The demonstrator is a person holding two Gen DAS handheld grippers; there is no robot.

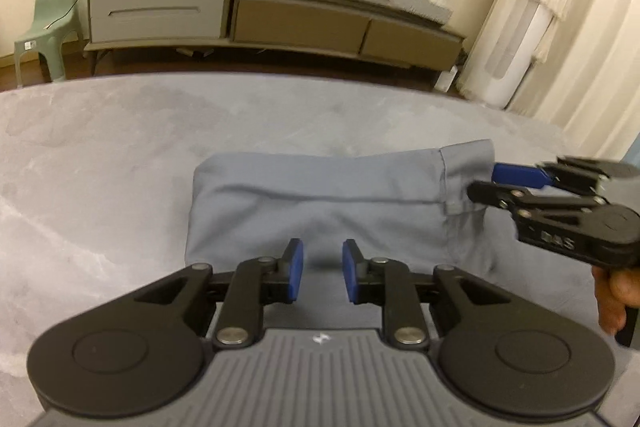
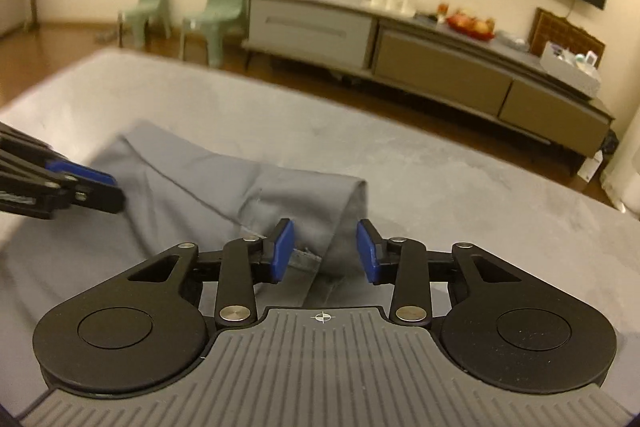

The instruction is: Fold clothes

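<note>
Garment count: one folded blue-grey cotton garment (image 1: 320,203), lying flat on a pale grey suede-like padded surface (image 1: 100,147) that fills the lower half of both views. The garment shows a stitched hem band at its right end in the left wrist view and one long crease running along its length.

Grippers: two, each with black linkage arms and two blue pads.

- Left gripper (image 1: 322,269): hovers over the near edge of the garment. Its jaws stand apart by a narrow gap. No fabric lies between the pads; cloth is visible through the gap, below them.
- Right gripper (image 2: 325,251): sits at the hemmed end of the garment. Its jaws stand apart, wider than the left pair. A folded corner of the hem rises into the gap, but neither pad presses on it. In the left wrist view this gripper enters from the right with one blue pad at the hem edge, and part of one hand (image 1: 612,301) shows behind its body.

Background items:

- One long low grey-and-tan cabinet (image 1: 260,15) against the cream wall.
- One red dish of fruit (image 2: 470,23) on the cabinet top.
- Two pale green plastic chairs (image 2: 216,15) left of the cabinet, in the right wrist view.
- One white tower appliance (image 1: 512,51) beside a white curtain.
</note>
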